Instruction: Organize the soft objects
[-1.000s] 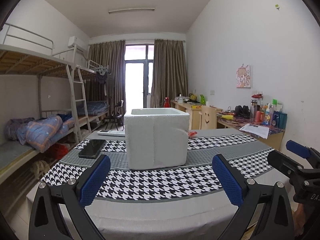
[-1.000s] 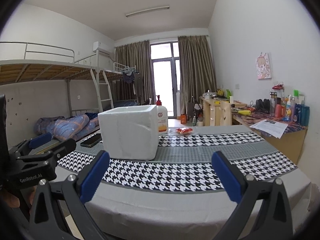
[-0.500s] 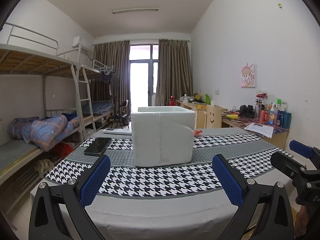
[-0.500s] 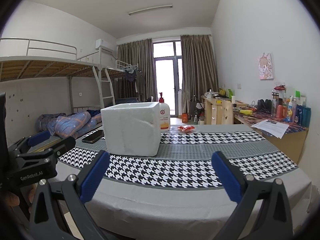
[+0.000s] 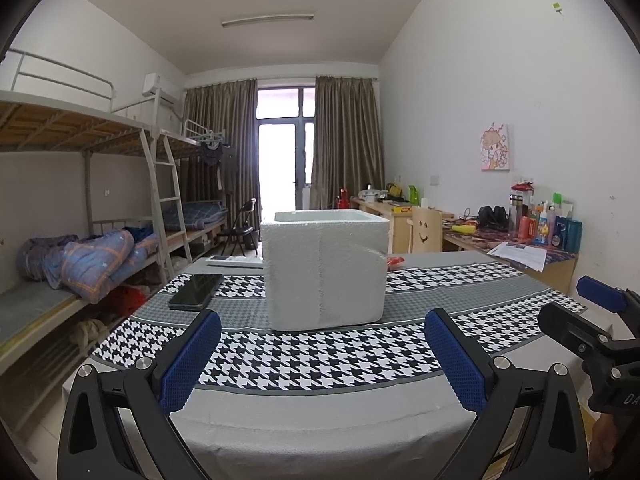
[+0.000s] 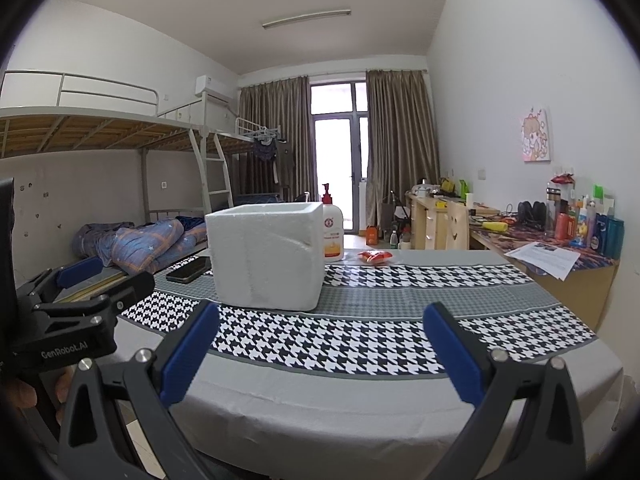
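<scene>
A white foam box point(image 5: 326, 268) stands open-topped in the middle of the table, on a houndstooth cloth point(image 5: 320, 356); it also shows in the right wrist view point(image 6: 266, 256). A small red soft packet point(image 6: 375, 256) lies behind the box to its right; a sliver of it shows in the left wrist view point(image 5: 394, 263). My left gripper point(image 5: 322, 354) is open and empty, short of the box near the table's front edge. My right gripper point(image 6: 320, 350) is open and empty, to the right of the left one. The box's inside is hidden.
A black phone point(image 5: 196, 291) lies left of the box. A pump bottle of soap point(image 6: 332, 232) stands behind it. A white remote point(image 5: 234, 261) lies at the far left. Bunk beds point(image 5: 80, 256) run along the left; cluttered desks point(image 6: 560, 240) line the right wall.
Both grippers have drawn back a little and shifted left, so the box sits slightly further right in each view. Both stay open and empty.
</scene>
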